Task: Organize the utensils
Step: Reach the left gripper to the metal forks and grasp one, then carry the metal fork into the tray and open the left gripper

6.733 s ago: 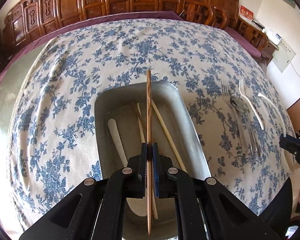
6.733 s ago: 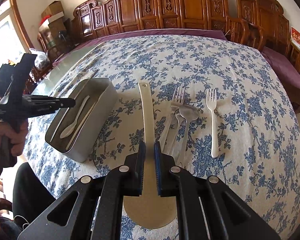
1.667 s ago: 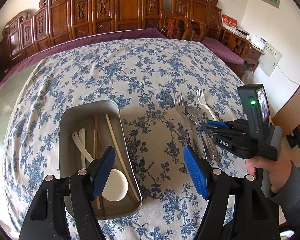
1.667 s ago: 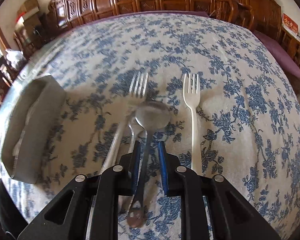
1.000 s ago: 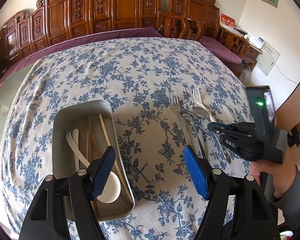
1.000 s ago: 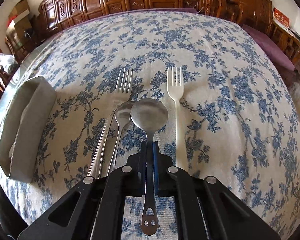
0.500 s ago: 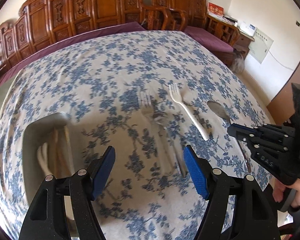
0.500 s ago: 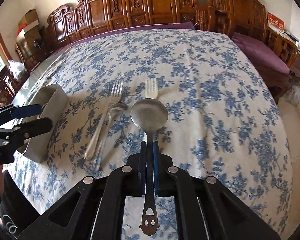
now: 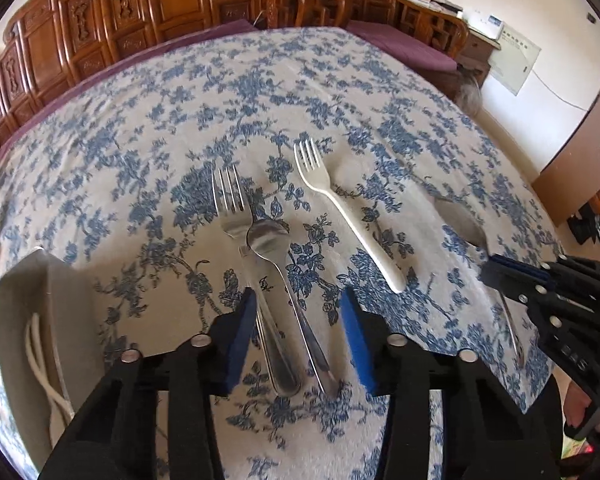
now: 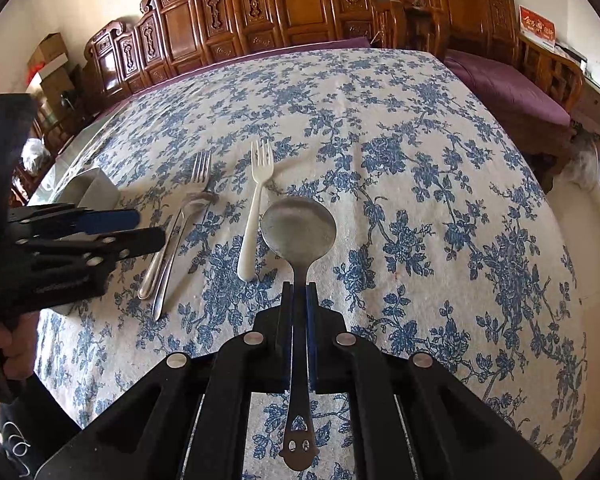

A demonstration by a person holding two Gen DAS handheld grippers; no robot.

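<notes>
Above the tablecloth (image 10: pixel 440 184), the right gripper (image 10: pixel 299 300) pinches a big spoon (image 10: pixel 299 232) by its handle. The left gripper (image 9: pixel 298 308) is spread over a metal fork (image 9: pixel 236 216) and small spoon (image 9: pixel 269 236); a white fork (image 9: pixel 348 216) lies beside them, the tray (image 9: pixel 24 304) at left.

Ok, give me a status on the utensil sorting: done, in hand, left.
Done: the metal tray already holds white utensils.
In hand: the right gripper is shut on a large metal spoon, held above the tablecloth. The left gripper is open over the handles of the metal fork and small spoon.
Left: those two and the white plastic fork.
</notes>
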